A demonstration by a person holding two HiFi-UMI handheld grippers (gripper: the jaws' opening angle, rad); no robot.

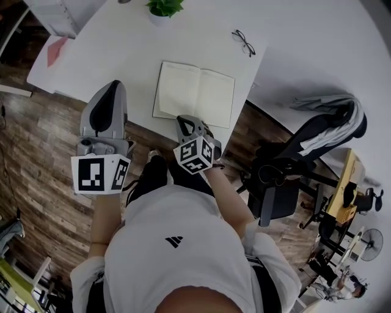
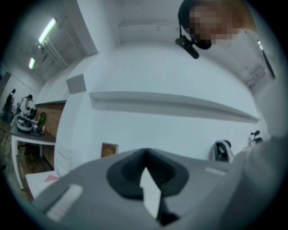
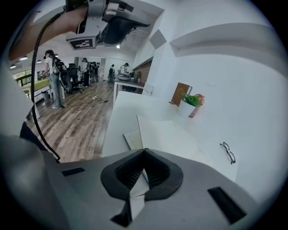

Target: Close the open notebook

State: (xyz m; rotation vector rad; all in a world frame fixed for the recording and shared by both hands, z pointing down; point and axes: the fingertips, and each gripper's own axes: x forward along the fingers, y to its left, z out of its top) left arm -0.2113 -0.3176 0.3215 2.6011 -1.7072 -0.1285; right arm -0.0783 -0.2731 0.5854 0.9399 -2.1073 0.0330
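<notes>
notebook [image 1: 194, 93] spine points away | right hand-held gripper [image 1: 184, 121] clamps it | left hand-held gripper [image 1: 113, 85] closed

White surface [image 1: 122, 55]; wood-plank floor [image 1: 36, 153]; black office chair [image 1: 278, 189] off the surface's right edge; white wall [image 2: 157, 67]; ceiling strip lights [image 2: 47, 30].

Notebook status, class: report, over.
Left gripper shut, empty. Right gripper shut on notebook, near edge. Notebook open. Glasses, plant well clear.

Cream-paged notebook [image 1: 194, 93], white table [image 1: 110, 49], green plant [image 1: 165, 6], black-rimmed glasses [image 1: 243, 43], brown wood-plank floor [image 1: 36, 140], black chair [image 1: 287, 183]
</notes>
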